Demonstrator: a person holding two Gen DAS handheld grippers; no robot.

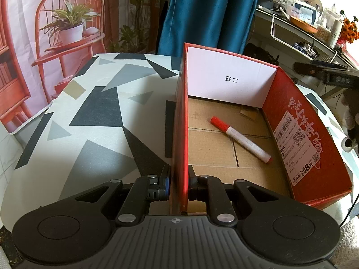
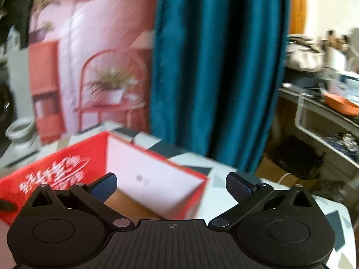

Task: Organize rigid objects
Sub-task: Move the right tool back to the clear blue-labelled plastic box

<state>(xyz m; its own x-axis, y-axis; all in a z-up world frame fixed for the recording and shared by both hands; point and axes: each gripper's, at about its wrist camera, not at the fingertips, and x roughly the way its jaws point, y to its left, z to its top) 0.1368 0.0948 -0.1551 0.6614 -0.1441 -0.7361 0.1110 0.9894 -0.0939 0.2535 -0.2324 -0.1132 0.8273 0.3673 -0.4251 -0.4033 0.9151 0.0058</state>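
Left wrist view: the table point(image 1: 94, 121) carries my red box point(image 1: 298, 121) at 1 o'clock. My left gripper point(image 1: 179, 186) pinches the box's near left wall. Inside, a red-capped marker point(image 1: 241, 140) lies flat on the cardboard floor. My right gripper point(image 2: 171, 185) is spread wide, holding nothing, above the box point(image 2: 74, 157).

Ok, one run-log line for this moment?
left gripper: shut on box wall | right gripper: open, empty | marker: lying in box

Marker point(image 1: 241, 140) lies in box point(image 1: 298, 121) on table point(image 1: 94, 112).
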